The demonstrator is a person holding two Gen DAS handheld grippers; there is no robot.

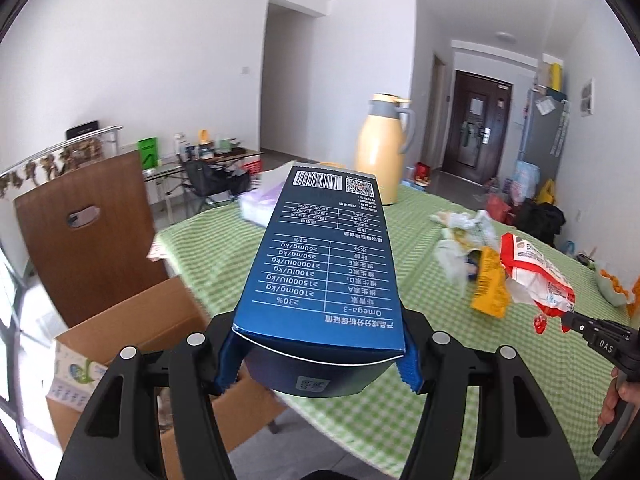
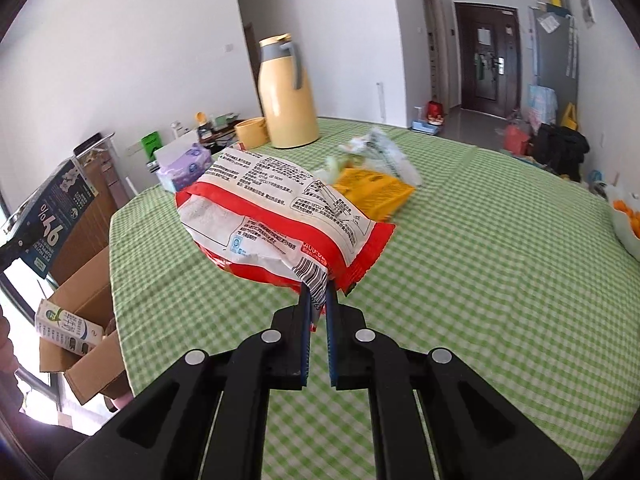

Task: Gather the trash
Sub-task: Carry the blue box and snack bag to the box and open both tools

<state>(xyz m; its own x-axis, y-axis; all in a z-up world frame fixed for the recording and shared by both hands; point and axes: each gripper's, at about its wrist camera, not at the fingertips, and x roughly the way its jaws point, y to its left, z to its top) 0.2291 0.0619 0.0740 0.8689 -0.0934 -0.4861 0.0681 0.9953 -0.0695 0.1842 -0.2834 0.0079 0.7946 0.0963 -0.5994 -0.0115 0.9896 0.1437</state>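
My left gripper (image 1: 318, 354) is shut on a long blue carton (image 1: 320, 264) with white print, held in the air over the table's left edge; the carton also shows at the far left of the right wrist view (image 2: 48, 216). My right gripper (image 2: 318, 300) is shut on the corner of a red and white snack bag (image 2: 276, 224), lifted above the green checked tablecloth (image 2: 480, 280). The bag and right gripper show in the left wrist view (image 1: 536, 276). A yellow wrapper (image 2: 372, 194) and crumpled clear wrappers (image 2: 372, 152) lie on the table beyond.
An open cardboard box (image 1: 132, 328) with a small white carton (image 2: 68, 326) inside stands on the floor left of the table. A yellow thermos (image 2: 286, 96), a yellow cup (image 2: 250, 132), a purple tissue pack (image 2: 184, 166) and a bowl of oranges (image 2: 628, 220) sit on the table. A wooden chair (image 1: 88, 232) stands behind the box.
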